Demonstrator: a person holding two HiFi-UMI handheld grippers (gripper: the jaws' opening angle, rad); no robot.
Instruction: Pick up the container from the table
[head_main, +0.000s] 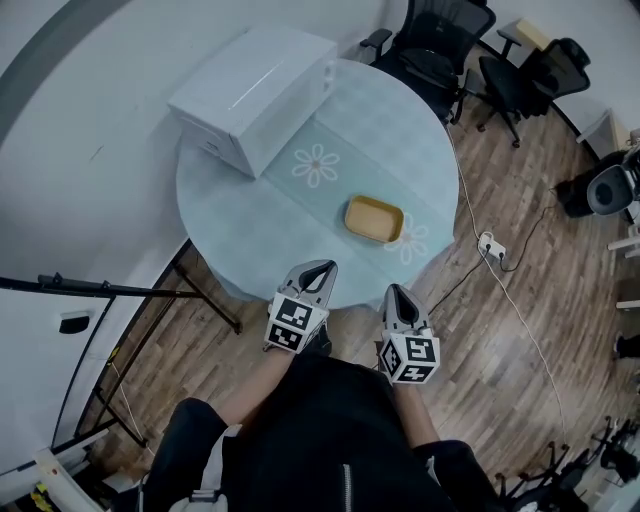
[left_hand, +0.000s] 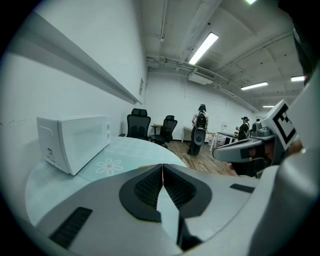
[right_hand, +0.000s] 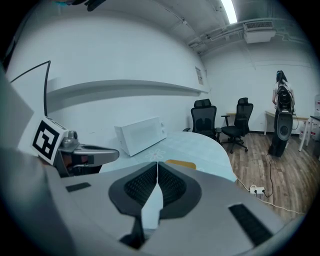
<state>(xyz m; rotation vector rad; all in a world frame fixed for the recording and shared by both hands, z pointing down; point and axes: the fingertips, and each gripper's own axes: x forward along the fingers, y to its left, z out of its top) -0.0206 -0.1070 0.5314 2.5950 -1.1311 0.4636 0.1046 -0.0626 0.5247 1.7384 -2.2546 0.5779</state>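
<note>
— Where's the container?

— I see the yellow container (head_main: 374, 219) on the round counter (head_main: 230, 230), toward its 5 o'clock edge, well apart from the white microwave (head_main: 255, 95) at 11 o'clock.

— And your fingers (left_hand: 146, 188)?

— Both pairs are pressed together tip to tip, gripping nothing. My left gripper (head_main: 319, 267) and right gripper (head_main: 395, 291) hover by the counter's 6 o'clock rim.

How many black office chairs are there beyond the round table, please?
2: one office chair at the table's far edge, the second chair to its right; others may be out of view.
</note>
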